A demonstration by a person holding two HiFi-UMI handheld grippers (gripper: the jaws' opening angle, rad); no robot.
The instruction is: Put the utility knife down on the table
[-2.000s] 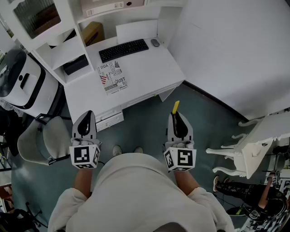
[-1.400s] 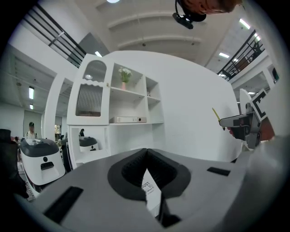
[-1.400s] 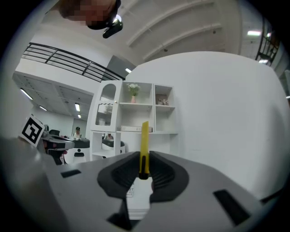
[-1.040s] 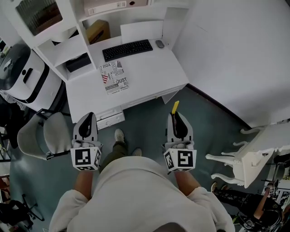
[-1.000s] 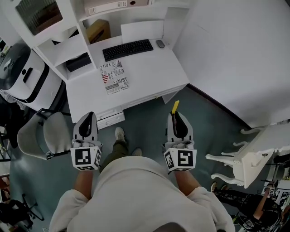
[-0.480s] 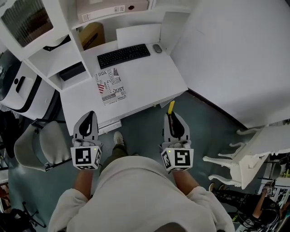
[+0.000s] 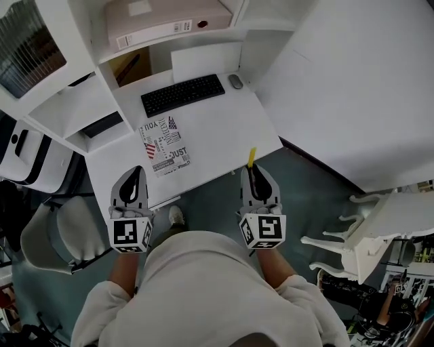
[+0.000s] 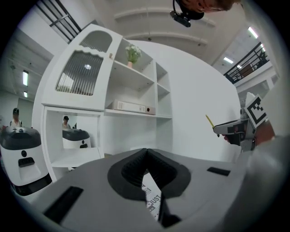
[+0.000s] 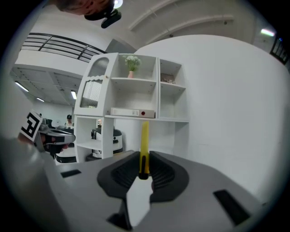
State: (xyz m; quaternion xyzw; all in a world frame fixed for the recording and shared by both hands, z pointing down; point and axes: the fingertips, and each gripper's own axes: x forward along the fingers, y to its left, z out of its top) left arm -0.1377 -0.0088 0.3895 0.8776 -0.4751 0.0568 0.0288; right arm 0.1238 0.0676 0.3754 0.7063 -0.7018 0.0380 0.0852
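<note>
The yellow utility knife (image 7: 251, 157) sticks forward out of my right gripper (image 7: 252, 173), which is shut on it; its tip lies over the front edge of the white table (image 7: 224, 122). In the right gripper view the knife (image 9: 144, 145) stands upright between the black pads, pointing at the shelf unit. My left gripper (image 7: 133, 175) hovers level with it at the left, over the table's front edge, shut and holding nothing. In the left gripper view its pads (image 8: 136, 165) meet, and the right gripper (image 8: 233, 129) shows at the far right.
On the table lie a black keyboard (image 7: 183, 95), a mouse (image 7: 234, 81) and a printed sheet (image 7: 165, 139). Shelves with a binder (image 7: 169, 17) rise behind. A grey chair (image 7: 64, 230) stands left, an overturned white chair (image 7: 359, 237) right, a white wall to the right.
Both grippers have moved forward together to the table's front edge, the knife still held. The table now lies nearer below me.
</note>
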